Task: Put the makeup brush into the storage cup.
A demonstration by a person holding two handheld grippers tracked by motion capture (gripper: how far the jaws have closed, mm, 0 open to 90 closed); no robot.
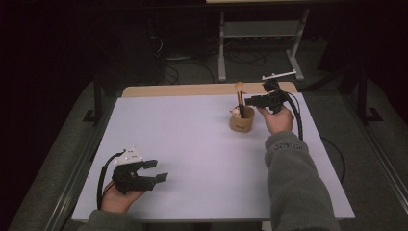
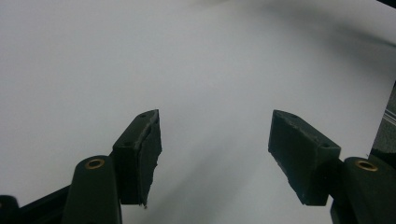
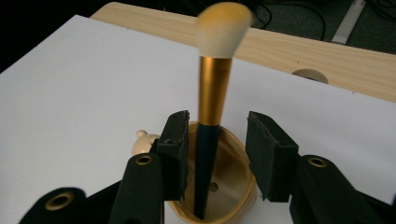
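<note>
Near edge, 7 o'clock: we note the left tongs (image 1: 153,171) lying in an upturned hand, jaws wide, bare white worktop (image 1: 192,144) between them. Farther out, at 1 o'clock, the right tongs (image 3: 215,156) stand narrowly parted around a makeup brush (image 3: 209,140), pads not pressing it. We see the brush upright in a wooden cup (image 1: 241,122), bristles up.
</note>
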